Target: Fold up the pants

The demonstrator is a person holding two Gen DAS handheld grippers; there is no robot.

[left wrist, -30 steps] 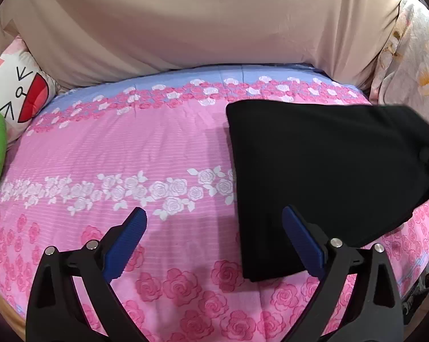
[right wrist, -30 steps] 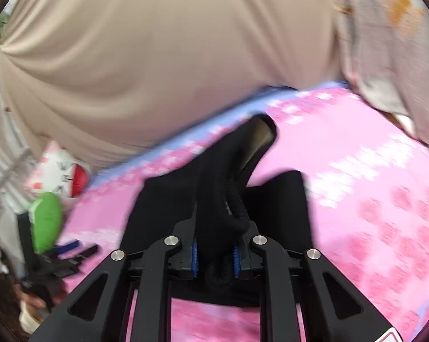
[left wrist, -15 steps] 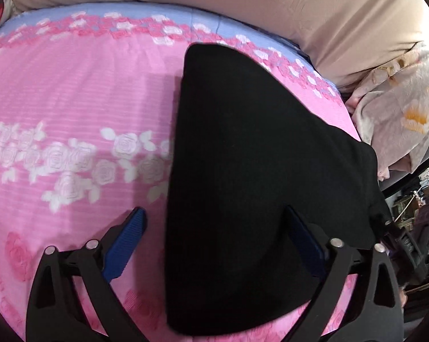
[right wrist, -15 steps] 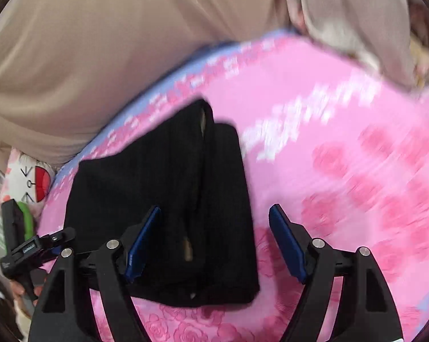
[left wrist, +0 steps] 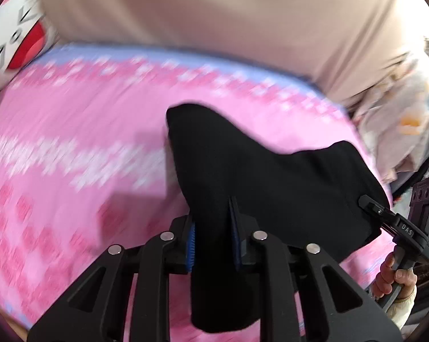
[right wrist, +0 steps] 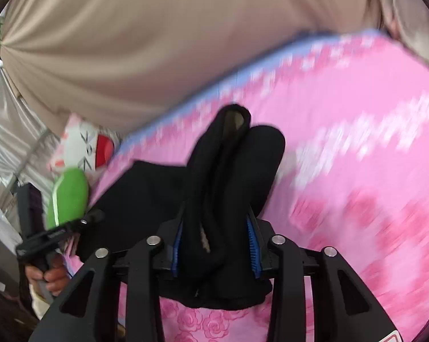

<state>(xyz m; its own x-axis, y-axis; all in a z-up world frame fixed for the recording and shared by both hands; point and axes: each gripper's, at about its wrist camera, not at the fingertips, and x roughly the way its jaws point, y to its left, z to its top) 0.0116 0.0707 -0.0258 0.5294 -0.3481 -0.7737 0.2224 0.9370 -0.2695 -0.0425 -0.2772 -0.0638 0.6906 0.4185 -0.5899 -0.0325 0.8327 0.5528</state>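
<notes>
Left wrist view: looks forward along the left gripper, low and close over the pink floral bedspread, toward the beige curtain.
Right wrist view: looks forward along the right gripper, equally close, angled left across the bed.
Shared area: black pants, bedspread, curtain, cat-face pillow.
Cross-visibility: each view shows the opposite gripper at its edge.

light: we see bright, even illumination | blur: heavy motion smear on pink bedsheet | edges: fisheye bending, dark vignette corners
</notes>
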